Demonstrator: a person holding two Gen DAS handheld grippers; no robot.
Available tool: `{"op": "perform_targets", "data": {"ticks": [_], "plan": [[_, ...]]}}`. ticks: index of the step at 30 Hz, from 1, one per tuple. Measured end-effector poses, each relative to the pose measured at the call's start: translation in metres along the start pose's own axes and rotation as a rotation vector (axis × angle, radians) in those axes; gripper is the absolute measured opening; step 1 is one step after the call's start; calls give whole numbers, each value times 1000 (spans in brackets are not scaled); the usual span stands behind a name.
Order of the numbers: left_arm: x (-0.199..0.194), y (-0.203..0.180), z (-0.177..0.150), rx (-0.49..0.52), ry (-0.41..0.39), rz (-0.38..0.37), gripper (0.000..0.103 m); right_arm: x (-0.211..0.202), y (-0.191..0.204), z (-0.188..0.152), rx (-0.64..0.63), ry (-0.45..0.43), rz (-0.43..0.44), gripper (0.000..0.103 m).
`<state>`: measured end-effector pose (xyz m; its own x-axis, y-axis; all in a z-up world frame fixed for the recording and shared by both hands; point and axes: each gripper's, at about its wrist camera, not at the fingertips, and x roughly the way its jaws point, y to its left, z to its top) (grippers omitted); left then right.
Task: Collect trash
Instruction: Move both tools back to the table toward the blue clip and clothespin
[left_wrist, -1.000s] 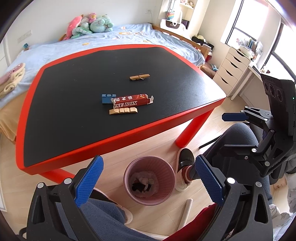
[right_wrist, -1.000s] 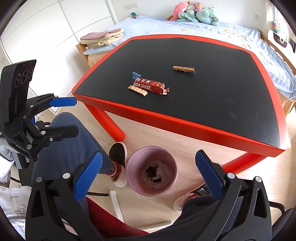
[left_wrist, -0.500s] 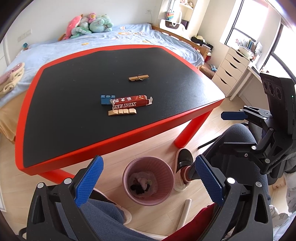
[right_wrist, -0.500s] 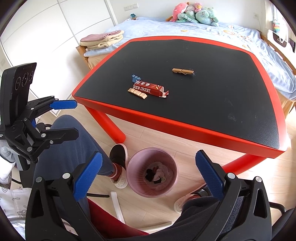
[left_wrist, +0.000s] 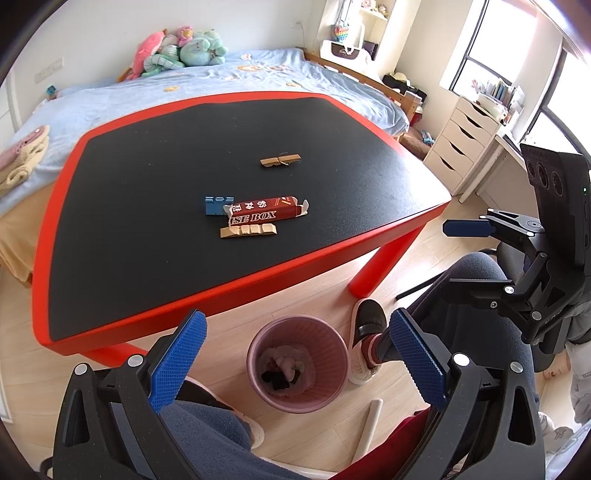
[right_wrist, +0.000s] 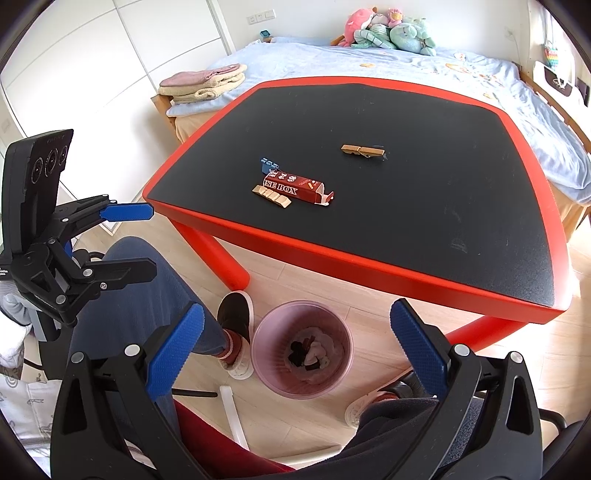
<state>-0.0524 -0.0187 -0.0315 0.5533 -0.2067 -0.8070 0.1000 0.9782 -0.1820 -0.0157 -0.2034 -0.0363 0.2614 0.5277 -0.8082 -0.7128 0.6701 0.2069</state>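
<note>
On the black table top with a red rim (left_wrist: 236, 288) (right_wrist: 369, 266) lie a red box (left_wrist: 264, 210) (right_wrist: 295, 186), a tan strip (left_wrist: 248, 231) (right_wrist: 271, 195) in front of it, a small blue piece (left_wrist: 218, 205) (right_wrist: 269, 165) behind it and a wooden clothespin (left_wrist: 280, 161) (right_wrist: 363, 150) farther back. A pink bin (left_wrist: 298, 363) (right_wrist: 302, 349) holding scraps stands on the floor in front of the table. My left gripper (left_wrist: 295, 354) and right gripper (right_wrist: 297, 349) both hover open above the bin, empty.
A person's legs and shoes (left_wrist: 367, 321) (right_wrist: 234, 314) flank the bin. A bed (left_wrist: 221, 85) with plush toys (left_wrist: 177, 48) stands behind the table, white drawers (left_wrist: 458, 140) to the right. A white stick (left_wrist: 369, 424) lies on the wooden floor.
Both views have shifted slightly; the table and bin sit a little lower and closer in the frames. Both grippers stay open and empty.
</note>
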Motion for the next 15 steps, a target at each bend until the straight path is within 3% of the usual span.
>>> {"op": "perform_targets", "data": {"ticks": [15], "plan": [[3, 28, 37, -23, -36, 44, 95, 1, -14, 41, -7, -36, -24, 99]]}}
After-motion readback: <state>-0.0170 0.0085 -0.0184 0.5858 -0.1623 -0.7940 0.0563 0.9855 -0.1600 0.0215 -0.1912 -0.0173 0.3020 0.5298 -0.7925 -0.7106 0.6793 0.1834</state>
